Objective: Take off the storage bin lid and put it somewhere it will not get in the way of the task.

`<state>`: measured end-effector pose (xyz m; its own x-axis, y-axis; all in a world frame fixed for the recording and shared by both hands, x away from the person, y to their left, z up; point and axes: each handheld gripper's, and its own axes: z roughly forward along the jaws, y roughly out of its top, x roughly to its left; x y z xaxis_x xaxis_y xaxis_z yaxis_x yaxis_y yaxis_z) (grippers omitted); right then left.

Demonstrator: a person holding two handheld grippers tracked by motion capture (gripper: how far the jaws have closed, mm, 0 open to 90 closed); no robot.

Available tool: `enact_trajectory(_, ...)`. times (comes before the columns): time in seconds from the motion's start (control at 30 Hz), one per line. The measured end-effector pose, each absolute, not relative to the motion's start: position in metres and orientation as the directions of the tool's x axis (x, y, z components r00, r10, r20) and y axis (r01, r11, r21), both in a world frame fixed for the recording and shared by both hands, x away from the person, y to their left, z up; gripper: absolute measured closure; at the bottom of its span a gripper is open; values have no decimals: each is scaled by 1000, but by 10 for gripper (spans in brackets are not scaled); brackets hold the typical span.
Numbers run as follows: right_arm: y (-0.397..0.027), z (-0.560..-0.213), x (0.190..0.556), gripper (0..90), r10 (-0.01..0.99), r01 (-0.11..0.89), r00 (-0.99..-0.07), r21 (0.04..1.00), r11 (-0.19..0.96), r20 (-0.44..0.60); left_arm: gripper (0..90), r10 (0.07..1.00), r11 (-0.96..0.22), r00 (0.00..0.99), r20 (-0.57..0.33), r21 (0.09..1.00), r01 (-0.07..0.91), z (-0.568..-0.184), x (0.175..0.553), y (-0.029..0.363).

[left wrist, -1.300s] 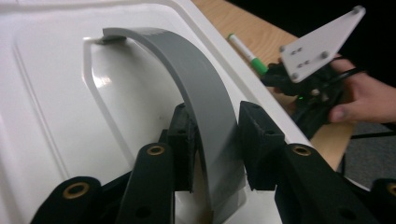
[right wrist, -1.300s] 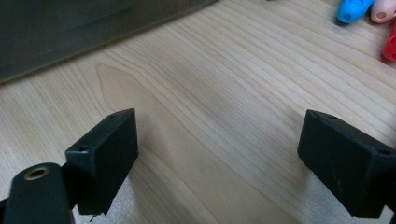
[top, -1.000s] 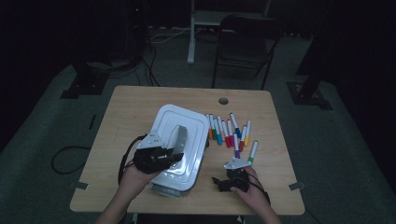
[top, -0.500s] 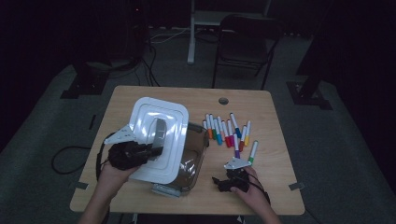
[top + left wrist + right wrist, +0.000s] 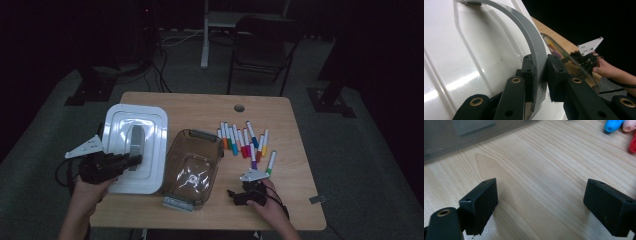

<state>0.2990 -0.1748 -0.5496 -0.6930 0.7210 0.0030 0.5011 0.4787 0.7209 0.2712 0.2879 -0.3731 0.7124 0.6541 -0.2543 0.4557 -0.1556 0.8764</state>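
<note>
A person sat at a wooden table [image 5: 200, 107] in a dark room, with a two-jaw gripper in each hand. The left gripper [image 5: 539, 68] was clamped tight on the grey handle [image 5: 534, 45] of a white lid [image 5: 134, 145]. The handle's curved strip ran up between the two black fingers [image 5: 529, 72], with the lid's glossy white face spreading away to their left. In the high view the lid hung over the table's left part, just beside a clear plastic bin [image 5: 192, 167] that stood open and uncovered, to the right of the left gripper's fingers.

The right gripper [image 5: 540, 202] rested low on the table near the front edge, its fingers [image 5: 480, 200] spread wide with bare wood between them. The bin's clear wall lay ahead of those fingers and to their left. A row of coloured markers [image 5: 245, 142] lay beyond them, ahead and to their right, apart from the bin.
</note>
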Motion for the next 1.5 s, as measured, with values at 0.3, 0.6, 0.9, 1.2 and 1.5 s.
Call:
enact_trajectory(0.3, -175, -550, 299, 119, 721, 501, -693, 721, 479, 3, 781, 685, -91, 655, -319, 854, 512, -406, 280, 321)
enact_trajectory(0.6, -175, -550, 299, 119, 721, 501, -693, 721, 479, 2, 781, 661, -78, 652, -372, 830, 553, -446, 292, 321)
enact_trajectory(0.9, -175, -550, 299, 119, 721, 501, -693, 721, 479, 2, 780, 640, -72, 654, -404, 815, 574, -478, 299, 319)
enact_trajectory(1.2, -175, -550, 299, 119, 721, 501, -693, 721, 479, 3, 779, 657, -101, 628, -416, 778, 620, -510, 311, 312)
enact_trajectory(1.5, -175, -550, 299, 119, 721, 501, -693, 721, 479, 2, 762, 703, -89, 563, -435, 731, 677, -530, 322, 310)
